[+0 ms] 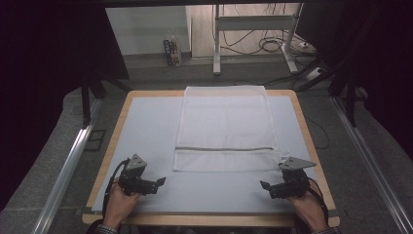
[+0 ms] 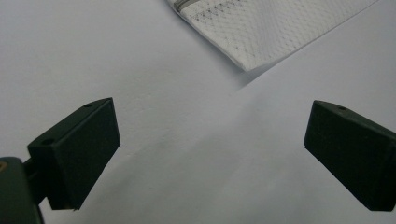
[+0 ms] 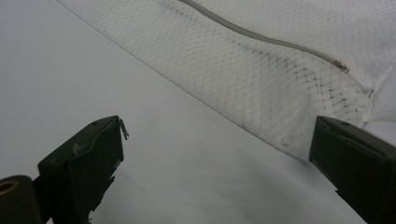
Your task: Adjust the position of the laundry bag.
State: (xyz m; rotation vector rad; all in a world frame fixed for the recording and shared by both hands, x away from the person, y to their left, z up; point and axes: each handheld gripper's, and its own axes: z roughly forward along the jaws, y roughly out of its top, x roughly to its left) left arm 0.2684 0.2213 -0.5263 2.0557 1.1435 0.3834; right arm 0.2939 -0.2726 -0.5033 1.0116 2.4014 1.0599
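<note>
White table [image 1: 146, 126] holds one mesh bag [image 1: 225, 122]; left claw [image 1: 160, 182] and right claw [image 1: 264, 185] gape empty.

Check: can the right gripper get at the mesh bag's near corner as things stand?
Probably yes. The right gripper is open beside the mesh bag, with bare table between them.

Two black hand-held grippers, left [image 1: 161, 181] and right [image 1: 263, 185], each topped by a grey three-cornered plate and trailing a dark cable. Blocky, matte black jaws with small screw holes near the upper edge. Patterned cuffs at both wrists, pattern too small to tell.
</note>
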